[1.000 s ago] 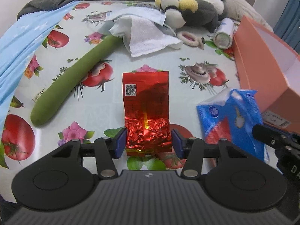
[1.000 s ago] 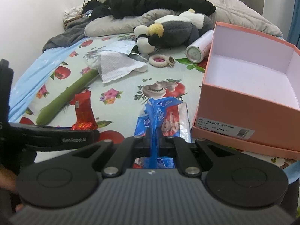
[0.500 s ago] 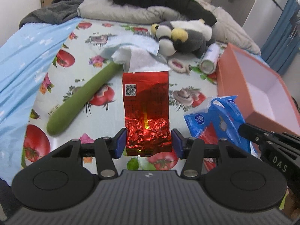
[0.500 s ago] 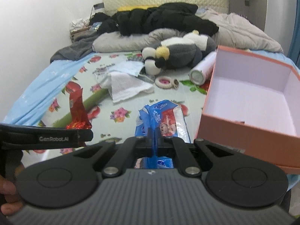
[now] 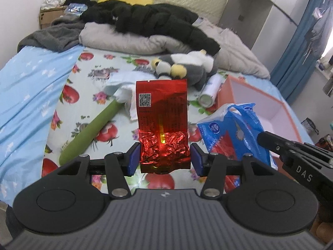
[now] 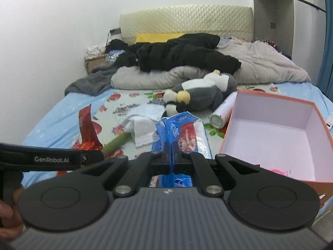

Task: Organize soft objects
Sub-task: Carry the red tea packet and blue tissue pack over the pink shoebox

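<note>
My left gripper is shut on the crumpled bottom of a red foil packet, which stands upright above the bed. From the right wrist view the same red packet shows edge-on at the left. My right gripper is shut on the blue plastic handle of a tissue pack, lifted off the bed. The tissue pack hangs to the right in the left wrist view. An open pink box sits at the right. A grey plush toy lies behind.
On the fruit-print sheet lie a long green gourd-shaped thing, a white cloth and a white can. Black clothing and grey bedding are heaped at the headboard. A small pink item lies inside the box.
Both grippers have risen off the bed with their loads, the red packet and the tissue pack. More of the headboard, wall and box interior has come into view.
</note>
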The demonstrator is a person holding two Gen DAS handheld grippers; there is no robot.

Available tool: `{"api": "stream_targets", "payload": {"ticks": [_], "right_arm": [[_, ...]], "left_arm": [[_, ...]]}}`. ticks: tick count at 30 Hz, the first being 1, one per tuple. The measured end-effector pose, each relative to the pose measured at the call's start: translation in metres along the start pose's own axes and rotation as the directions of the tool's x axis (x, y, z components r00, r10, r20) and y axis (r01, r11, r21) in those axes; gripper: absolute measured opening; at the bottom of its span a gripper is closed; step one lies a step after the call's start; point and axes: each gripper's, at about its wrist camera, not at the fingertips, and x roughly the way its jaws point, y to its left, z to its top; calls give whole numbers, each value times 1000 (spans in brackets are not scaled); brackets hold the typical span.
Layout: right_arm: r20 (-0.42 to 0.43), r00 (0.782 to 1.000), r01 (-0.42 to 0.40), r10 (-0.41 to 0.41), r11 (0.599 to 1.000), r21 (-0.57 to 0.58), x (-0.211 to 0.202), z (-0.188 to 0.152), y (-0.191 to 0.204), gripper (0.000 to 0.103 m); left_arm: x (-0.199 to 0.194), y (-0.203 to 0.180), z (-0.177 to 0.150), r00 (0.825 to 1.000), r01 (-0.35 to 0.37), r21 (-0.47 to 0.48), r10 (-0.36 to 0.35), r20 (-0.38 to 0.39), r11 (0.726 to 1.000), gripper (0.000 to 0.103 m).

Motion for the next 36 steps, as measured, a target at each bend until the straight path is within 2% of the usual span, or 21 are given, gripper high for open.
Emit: {"api": "stream_targets", "payload": {"ticks": [6,14,26,36], "right_arm": [[17,1000,9,-9,1000,-10,-14,10,-5,4],[35,996,78,-78,997,9,-33,13,-30,4],[16,980,197,-198,978,67,-65,1,-82,4],[14,968,247,-252,955,166,-39,-8,-119,4]], "left_arm": [[-22,-14,7,999,30,21,-30,37,999,57],[-27,-42,11,996,81,59,-83,35,995,57],[-14,-99,10,980,196,140,-198,-3,971,57],[31,-145,13,962,273,194,-261,-84,942,57]]}}
